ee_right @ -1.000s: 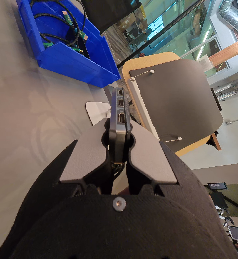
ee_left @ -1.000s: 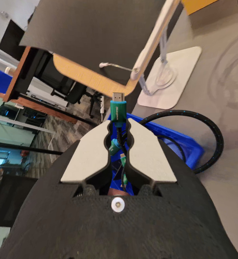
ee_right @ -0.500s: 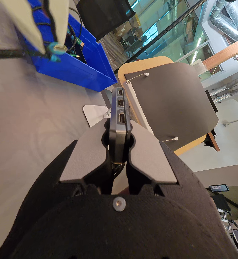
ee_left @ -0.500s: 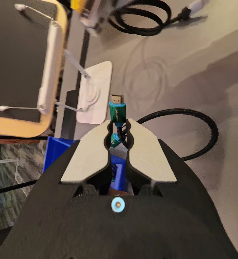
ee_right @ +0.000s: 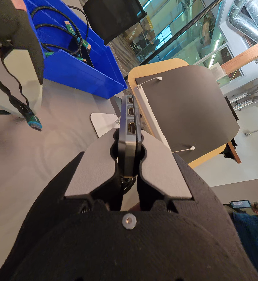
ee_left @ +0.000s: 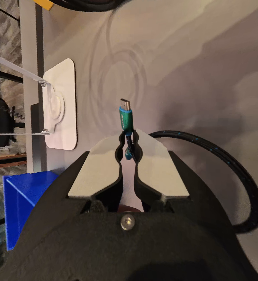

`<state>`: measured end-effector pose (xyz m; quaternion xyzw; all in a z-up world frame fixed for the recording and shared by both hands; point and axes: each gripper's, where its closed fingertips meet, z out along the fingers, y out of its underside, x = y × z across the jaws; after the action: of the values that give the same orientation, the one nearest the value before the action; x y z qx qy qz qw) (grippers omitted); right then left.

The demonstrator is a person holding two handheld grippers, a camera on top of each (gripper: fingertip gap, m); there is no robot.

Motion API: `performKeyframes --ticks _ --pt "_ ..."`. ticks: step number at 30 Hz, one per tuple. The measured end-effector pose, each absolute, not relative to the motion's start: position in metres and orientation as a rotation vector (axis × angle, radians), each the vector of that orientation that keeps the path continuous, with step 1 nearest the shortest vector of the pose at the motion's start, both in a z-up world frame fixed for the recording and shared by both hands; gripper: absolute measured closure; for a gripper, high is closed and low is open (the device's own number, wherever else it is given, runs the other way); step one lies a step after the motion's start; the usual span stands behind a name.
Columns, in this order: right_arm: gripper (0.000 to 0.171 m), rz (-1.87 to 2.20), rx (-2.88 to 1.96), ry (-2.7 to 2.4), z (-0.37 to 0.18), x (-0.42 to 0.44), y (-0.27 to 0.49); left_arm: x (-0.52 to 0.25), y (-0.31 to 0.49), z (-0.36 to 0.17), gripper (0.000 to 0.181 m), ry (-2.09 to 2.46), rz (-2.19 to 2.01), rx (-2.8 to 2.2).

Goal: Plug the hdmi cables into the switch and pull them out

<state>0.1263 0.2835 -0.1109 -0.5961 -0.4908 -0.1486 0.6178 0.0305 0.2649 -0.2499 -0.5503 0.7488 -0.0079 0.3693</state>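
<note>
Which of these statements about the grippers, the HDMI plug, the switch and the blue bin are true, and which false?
1. The left gripper is shut on the green HDMI plug. True.
2. The right gripper is open. False: it is shut on the HDMI switch.
3. A cable sits in one of the switch's three visible ports. False: all three are free.
4. The blue bin holds more green-ended cables. True.

The switch's [ee_right: 129, 136] near end is hidden between the fingers [ee_right: 94, 164]; the blue bin [ee_left: 23, 197] is partly hidden; the cable loop [ee_left: 231, 174] blurs.
</note>
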Motion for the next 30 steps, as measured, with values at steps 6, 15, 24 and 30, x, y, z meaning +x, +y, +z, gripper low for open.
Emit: performKeyframes --ticks 6,15,24,30 --pt "0.15 -0.338 -1.373 -1.134 -0.112 0.126 0.284 0.029 0.271 -0.247 0.159 1.841 -0.038 -1.421" --pt "0.15 -0.335 -1.373 -1.142 -0.113 0.125 0.283 0.03 0.281 -0.22 0.141 1.755 0.017 -1.376" --pt "0.15 -0.31 -1.371 -1.22 -0.124 0.112 0.279 0.061 0.282 -0.122 0.126 1.538 0.123 -1.071" --pt "0.15 -0.269 -1.353 -1.301 -0.129 0.1 0.271 0.081 0.279 -0.113 0.132 1.642 0.208 -0.957"
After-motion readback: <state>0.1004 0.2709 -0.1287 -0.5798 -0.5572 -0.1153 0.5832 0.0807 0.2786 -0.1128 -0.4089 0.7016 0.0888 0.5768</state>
